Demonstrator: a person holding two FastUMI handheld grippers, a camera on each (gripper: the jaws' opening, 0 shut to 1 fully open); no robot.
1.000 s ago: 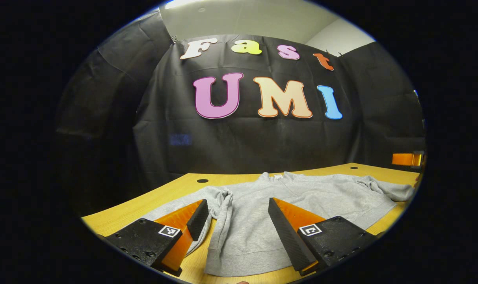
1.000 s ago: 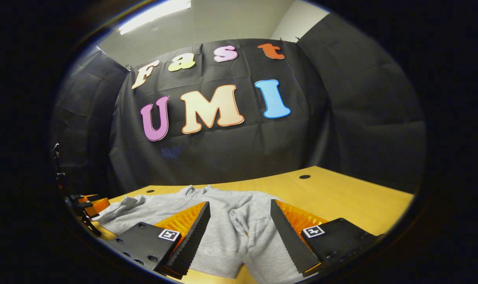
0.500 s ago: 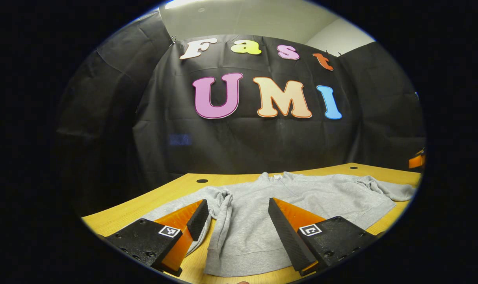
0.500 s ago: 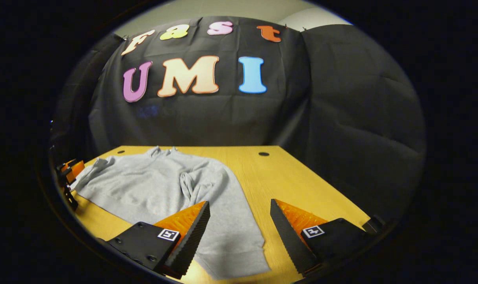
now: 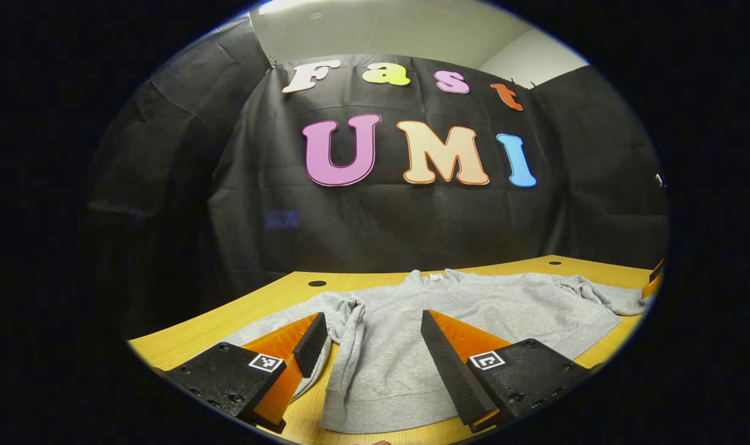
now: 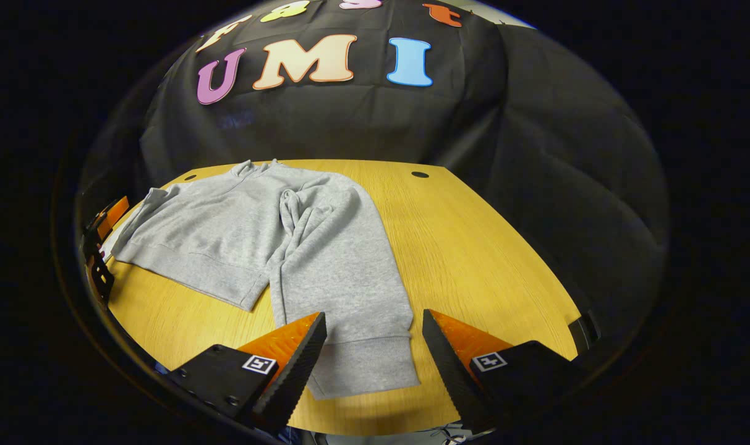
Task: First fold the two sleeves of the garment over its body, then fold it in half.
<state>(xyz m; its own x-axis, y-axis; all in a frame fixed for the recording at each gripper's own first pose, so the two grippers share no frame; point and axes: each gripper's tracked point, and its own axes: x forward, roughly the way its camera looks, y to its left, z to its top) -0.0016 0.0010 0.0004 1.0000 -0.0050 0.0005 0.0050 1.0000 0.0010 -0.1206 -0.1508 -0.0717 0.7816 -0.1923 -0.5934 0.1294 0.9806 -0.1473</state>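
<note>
One grey sweatshirt [image 6: 226, 222] lies flat on the wooden counter [image 6: 473, 247], collar toward the upper part of the frame in both views. Two sleeves counted. In the right gripper view one sleeve [image 6: 337, 278] runs down the centre of the frame, its cuff at the lower centre between the fingers of the right tool [image 6: 375, 358]. In the left gripper view the other sleeve [image 5: 347, 346] lies in a bunched ridge at lower centre-left, alongside the body.

Tools: two. Right tool wide open, holding nothing, raised above the cuff. Left tool [image 5: 371, 352] also wide open, empty, low over the cloth; contact with the fabric cannot be told. An orange part at the left edge of the right gripper view looks like the left tool.

Judged stage: sleeve folds not yet made.

Risks:
- Pinching only the cuff's top layer could let it slip out mid-fold.
- Gripping too deep may catch the body hem [image 6: 195, 272] beside the sleeve, dragging the whole sweatshirt.
- The bunched sleeve may fold in a lump, spoiling the halving.

Two dark holes in the counter's far edge.
</note>
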